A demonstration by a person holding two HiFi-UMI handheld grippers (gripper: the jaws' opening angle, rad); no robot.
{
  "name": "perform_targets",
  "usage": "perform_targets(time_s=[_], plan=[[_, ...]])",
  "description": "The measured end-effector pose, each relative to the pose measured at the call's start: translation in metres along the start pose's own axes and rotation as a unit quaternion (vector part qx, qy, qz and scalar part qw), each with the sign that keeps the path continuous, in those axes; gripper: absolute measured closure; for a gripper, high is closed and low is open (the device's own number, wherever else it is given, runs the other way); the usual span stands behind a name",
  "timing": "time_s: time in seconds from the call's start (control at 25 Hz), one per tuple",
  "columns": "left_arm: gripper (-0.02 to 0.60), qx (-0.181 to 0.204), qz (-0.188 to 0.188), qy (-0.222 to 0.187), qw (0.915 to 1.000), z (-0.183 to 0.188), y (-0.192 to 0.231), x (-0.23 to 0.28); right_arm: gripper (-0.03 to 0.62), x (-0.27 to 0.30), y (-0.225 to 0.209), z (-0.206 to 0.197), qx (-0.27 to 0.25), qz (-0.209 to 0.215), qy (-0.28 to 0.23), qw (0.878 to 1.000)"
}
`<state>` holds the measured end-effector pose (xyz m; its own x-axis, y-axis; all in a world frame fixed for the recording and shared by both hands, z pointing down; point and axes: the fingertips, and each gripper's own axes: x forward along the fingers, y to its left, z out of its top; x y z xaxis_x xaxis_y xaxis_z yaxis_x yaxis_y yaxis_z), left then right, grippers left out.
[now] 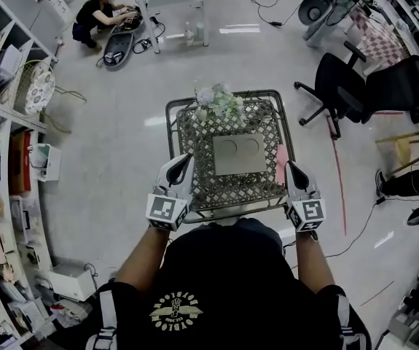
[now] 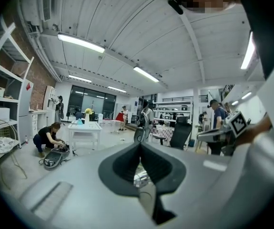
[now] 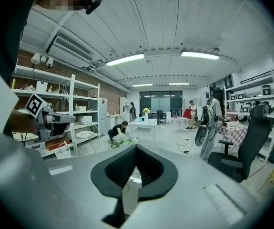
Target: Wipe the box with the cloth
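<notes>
Plainly, the left gripper (image 1: 185,159) and right gripper (image 1: 291,168) hover empty, jaws pressed together, near-left and near-right of the box (image 1: 240,154), with the pink cloth (image 1: 281,165) just right of it; any wipe still due wants a firm pinch and flat strokes.

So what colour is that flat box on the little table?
The box is a plain greyish beige, clearest in the head view.
</notes>
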<state>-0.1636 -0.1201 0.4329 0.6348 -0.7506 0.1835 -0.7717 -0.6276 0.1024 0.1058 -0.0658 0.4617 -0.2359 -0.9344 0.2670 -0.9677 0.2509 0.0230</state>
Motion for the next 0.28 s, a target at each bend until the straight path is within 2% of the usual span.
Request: perform_targets(time_s=[0.28], plan=[[0.581, -0.002, -0.004, 0.006, 1.0, -0.007, -0.009, 0.013, 0.588, 0.005, -0.008, -0.002, 0.005, 0.004, 0.007, 1.0]])
